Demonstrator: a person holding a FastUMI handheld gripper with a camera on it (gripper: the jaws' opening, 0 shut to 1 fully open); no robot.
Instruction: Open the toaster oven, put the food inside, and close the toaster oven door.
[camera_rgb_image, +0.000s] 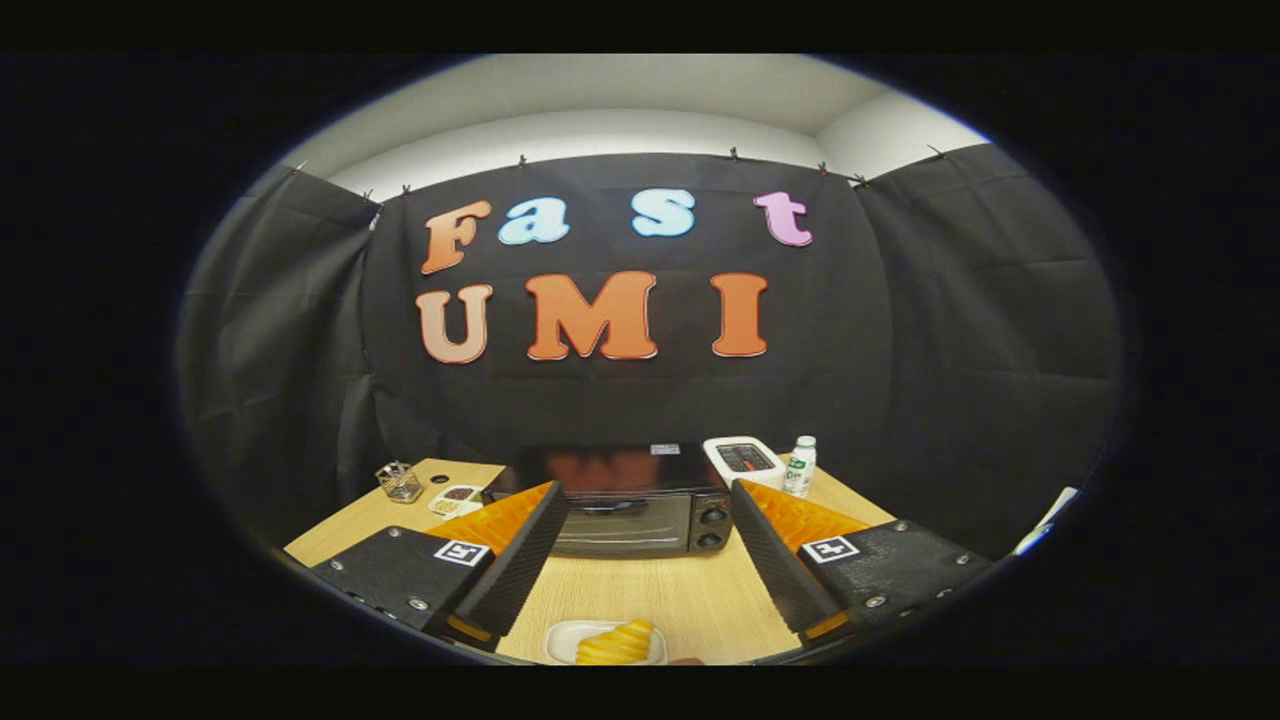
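Gripper (645, 535) spread wide, gripping nothing, above the wooden table (640, 595). The toaster oven (630, 505), door shut, sits beyond the fingers; its handle looks slim, so a shallow bite could slip. Between the fingers, nearer, a small white dish (560, 640) holds yellow pastry-like food (615, 643).

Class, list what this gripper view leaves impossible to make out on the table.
- Toaster oven: its left front corner sits behind a finger of the open hand-held gripper; the inside is too dark to see.
- Yellow food on its white plate: cut off at the near edge.
- Small bottle: label too small.
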